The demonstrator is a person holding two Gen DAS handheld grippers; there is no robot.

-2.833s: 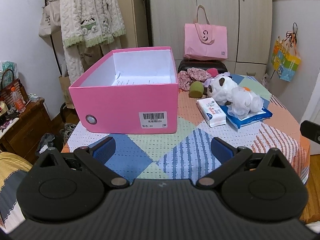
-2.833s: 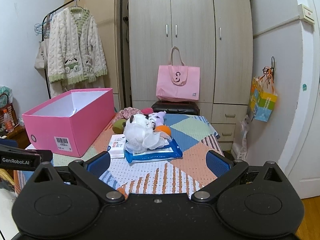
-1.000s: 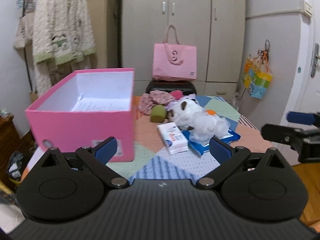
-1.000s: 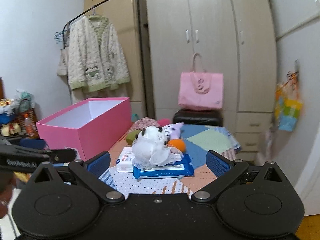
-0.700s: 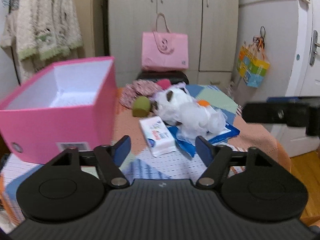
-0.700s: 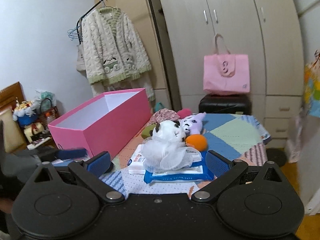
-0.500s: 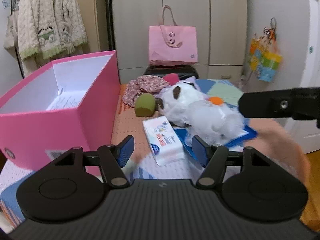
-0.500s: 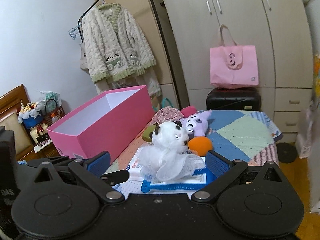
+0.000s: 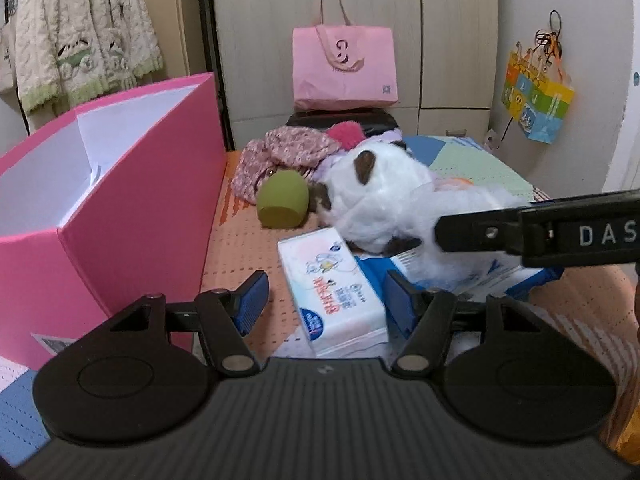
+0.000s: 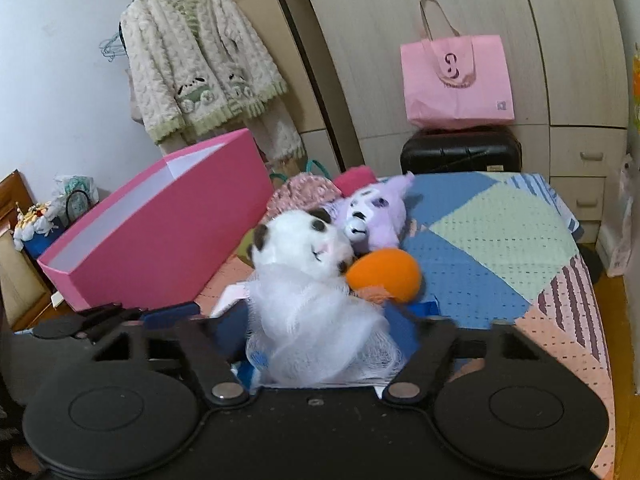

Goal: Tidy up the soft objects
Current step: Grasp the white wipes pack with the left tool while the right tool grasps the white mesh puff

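A white mesh bath puff (image 10: 316,320) lies on a blue wipes pack (image 9: 516,274), against a white panda plush (image 10: 304,248). My right gripper (image 10: 316,320) is open with its fingers on either side of the puff; it also shows in the left wrist view (image 9: 536,232). My left gripper (image 9: 324,300) is open, straddling a white tissue pack (image 9: 336,292) on the table. A purple plush (image 10: 376,216), an orange soft ball (image 10: 386,272), a green soft piece (image 9: 282,200) and floral cloth (image 9: 280,156) lie behind. An open pink box (image 9: 132,200) stands left.
The table carries a patchwork cloth (image 10: 500,240). A pink tote bag (image 9: 344,68) sits on a black case behind the table, before the wardrobe. A knitted cardigan (image 10: 200,60) hangs on a rack at the left.
Both grippers moved forward toward the pile. The left narrowed and came around the tissue pack. The right came around the mesh puff.
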